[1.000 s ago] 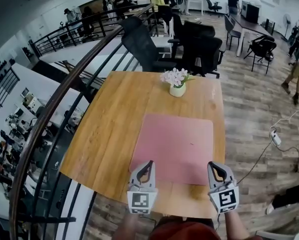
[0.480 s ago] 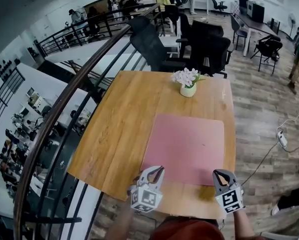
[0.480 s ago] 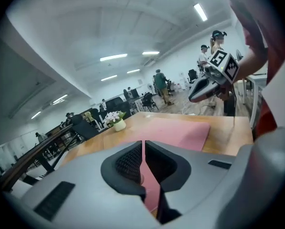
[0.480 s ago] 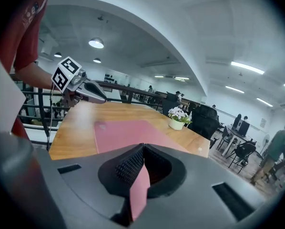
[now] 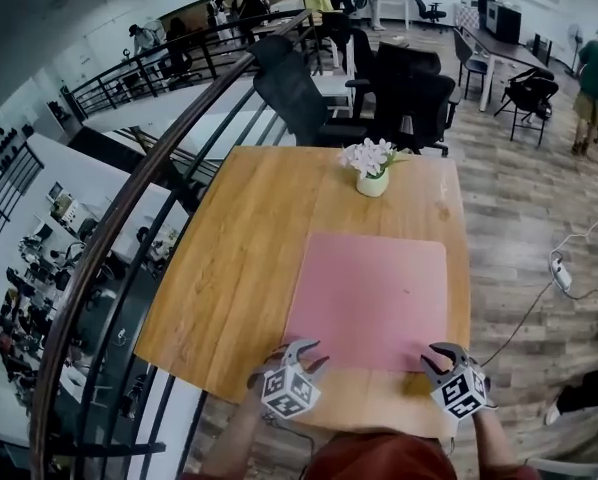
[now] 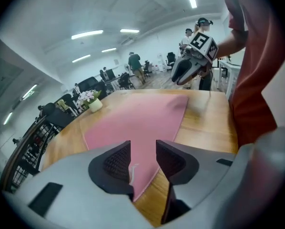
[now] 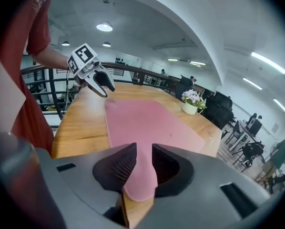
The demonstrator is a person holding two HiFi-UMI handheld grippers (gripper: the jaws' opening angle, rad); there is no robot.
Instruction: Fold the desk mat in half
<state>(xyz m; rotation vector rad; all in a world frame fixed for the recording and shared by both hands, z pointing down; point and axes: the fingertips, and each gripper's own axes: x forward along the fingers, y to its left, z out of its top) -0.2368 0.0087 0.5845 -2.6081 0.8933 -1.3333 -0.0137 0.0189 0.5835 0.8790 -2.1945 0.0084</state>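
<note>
Grasping step: the left tool [image 5: 304, 354] and right tool [image 5: 444, 354], jaws just spread, straddle the desk mat [image 5: 369, 298] at its lower corners. Next, pinch both and lift.

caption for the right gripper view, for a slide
Right gripper, fingers just opened, with a near corner of the pink desk mat between them, on the wooden table.

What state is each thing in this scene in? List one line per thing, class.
desk mat: flat, unfolded on the table.
left gripper: jaws apart, just been opening, mat's near corner between them, ungripped.
right gripper: jaws apart, just been opening, mat's other near corner between them, ungripped.
flower pot: upright, apart from the mat.
</note>
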